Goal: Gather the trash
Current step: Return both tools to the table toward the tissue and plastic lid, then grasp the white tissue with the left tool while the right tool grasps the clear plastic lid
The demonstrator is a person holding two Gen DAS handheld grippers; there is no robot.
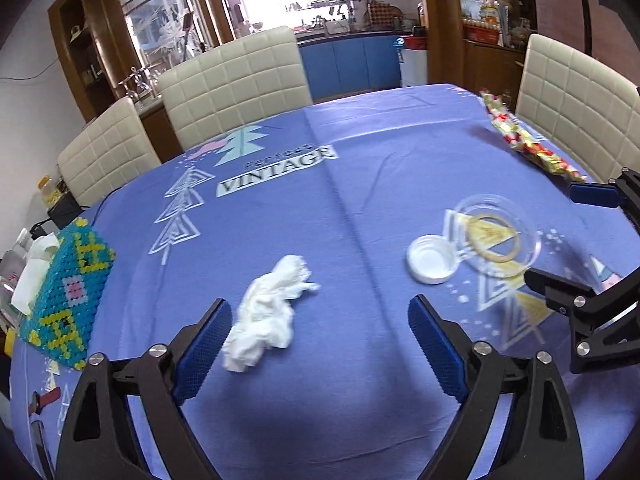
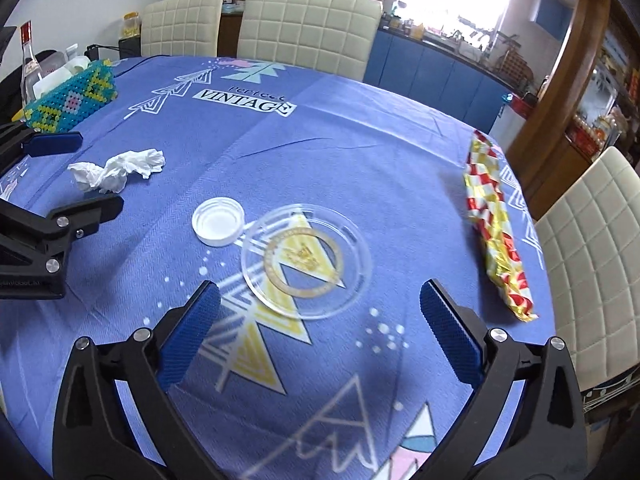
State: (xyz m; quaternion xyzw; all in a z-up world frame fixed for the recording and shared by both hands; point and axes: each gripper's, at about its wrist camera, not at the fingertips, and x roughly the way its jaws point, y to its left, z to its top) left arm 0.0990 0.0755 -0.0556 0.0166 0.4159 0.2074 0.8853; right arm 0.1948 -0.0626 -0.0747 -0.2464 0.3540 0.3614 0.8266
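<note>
Trash lies scattered over our blue printed tablecloth (image 1: 340, 208), four pieces in all. Nearest our left gripper (image 1: 320, 344) is the crumpled white paper tissue (image 1: 268, 316), just ahead of the blue pads and a little toward the left finger; the jaws stand wide, released, with nothing between them, and the tissue is untouched. Off to the right in that view we see the white round plastic bottle cap (image 1: 432, 260), open side up, and the clear round plastic lid with a gold ring printed on it (image 1: 496, 236), the two so close that their rims meet or nearly do; we cannot tell which.

Over on the right wrist view, our right gripper (image 2: 320, 328) is spread fully open above the cloth, empty. The clear lid (image 2: 306, 256) sits flat just beyond the fingertips, roughly centred between them, with the white cap (image 2: 218, 222) beside it at the upper left. Further left is the tissue (image 2: 118, 170), and past it the left gripper's black fingers poke in from the edge. Along the right side of the table, well apart from the rest, stretches the long crinkled wrapper in gold, red and white foil (image 2: 496, 228).

At the far left corner we have a teal and yellow beaded tissue box (image 2: 72, 100), with a clear glass bottle (image 2: 30, 66) behind it. Cream quilted chairs (image 1: 236, 88) ring the table.
</note>
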